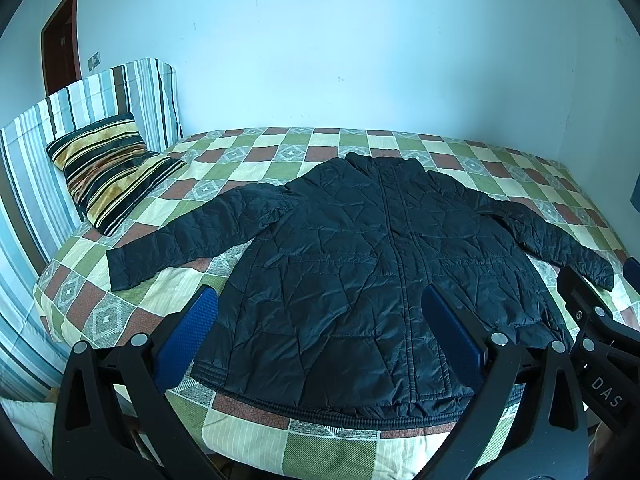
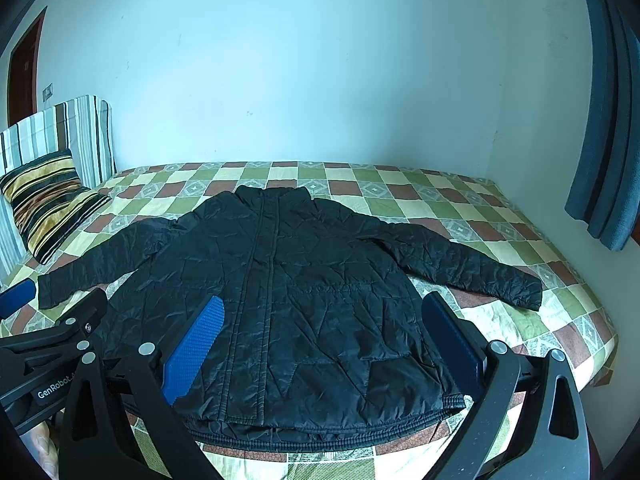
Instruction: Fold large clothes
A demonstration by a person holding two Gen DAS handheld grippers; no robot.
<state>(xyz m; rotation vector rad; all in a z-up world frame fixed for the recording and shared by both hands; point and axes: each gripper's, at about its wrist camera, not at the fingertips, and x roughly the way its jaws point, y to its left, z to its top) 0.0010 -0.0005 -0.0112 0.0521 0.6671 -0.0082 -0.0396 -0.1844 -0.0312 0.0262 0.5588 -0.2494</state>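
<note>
A black quilted jacket lies flat and front-up on the checked bedspread, sleeves spread to both sides, collar toward the wall, hem at the near edge. It also shows in the right wrist view. My left gripper is open and empty, held above the near edge over the jacket's lower left half. My right gripper is open and empty, held above the lower right half. Each gripper shows at the edge of the other's view: the right one, the left one.
A striped pillow leans on the striped headboard at the left. A pale wall runs behind the bed. A blue curtain hangs at the right. A brown door stands at the far left.
</note>
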